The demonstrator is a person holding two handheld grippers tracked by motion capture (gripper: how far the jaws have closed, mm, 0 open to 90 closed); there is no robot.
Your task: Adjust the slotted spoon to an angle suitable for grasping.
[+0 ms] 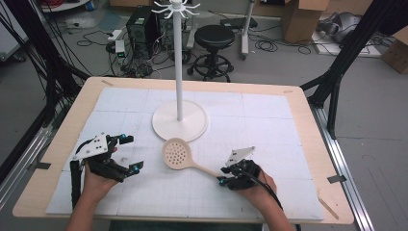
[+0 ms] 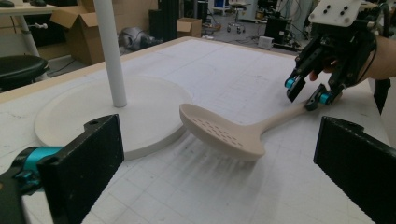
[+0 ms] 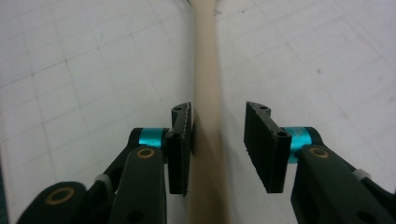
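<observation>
A beige slotted spoon (image 1: 176, 154) lies on the white gridded mat, its head just in front of the stand's base and its handle running back to the right. My right gripper (image 1: 222, 175) is at the handle's end; in the right gripper view its jaws (image 3: 218, 140) straddle the handle (image 3: 205, 84), the left pad against it and the right pad a gap away, so it is open. The left gripper view shows that same gripper (image 2: 306, 93) over the handle tip and the spoon (image 2: 224, 135). My left gripper (image 1: 132, 153) (image 2: 215, 186) stands wide open at the left, with nothing between its jaws.
A white stand with a tall pole (image 1: 178, 57) and round base (image 1: 192, 127) (image 2: 116, 126) rises at the mat's far middle. The wooden table's edge (image 1: 308, 120) frames the mat. Behind the table are a black stool (image 1: 214, 41), cardboard boxes and cables on the floor.
</observation>
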